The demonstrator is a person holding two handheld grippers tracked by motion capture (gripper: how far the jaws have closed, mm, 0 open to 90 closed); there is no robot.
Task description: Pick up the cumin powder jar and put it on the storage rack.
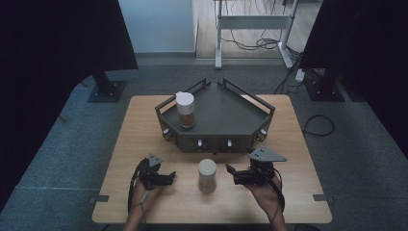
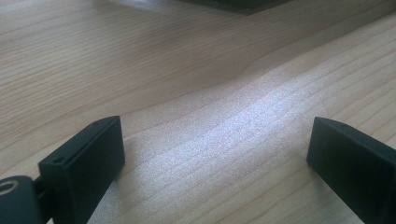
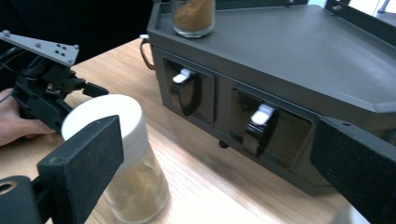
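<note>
The left gripper (image 1: 169,178) is held low over the table (image 1: 134,139), near its front edge and left of the middle. Its two black jaws are spread wide apart, and nothing but bare wood is seen between them in the left gripper view. The right gripper (image 1: 231,171) is held near the front edge too, right of the middle. Its jaws are also spread wide, and nothing is gripped by them.

Between the two grippers a jar with a white lid (image 1: 207,175) is stood upright on the table, near the front edge. It is not touched by either gripper. Pale powder can be seen inside it in the right gripper view (image 3: 128,163).

Behind the jar, a dark tray stand (image 1: 226,115) is set at the middle of the table. A second jar (image 1: 185,110) with brown powder is stood on its left part. Small white switches (image 3: 261,114) are seen on its front wall.
</note>
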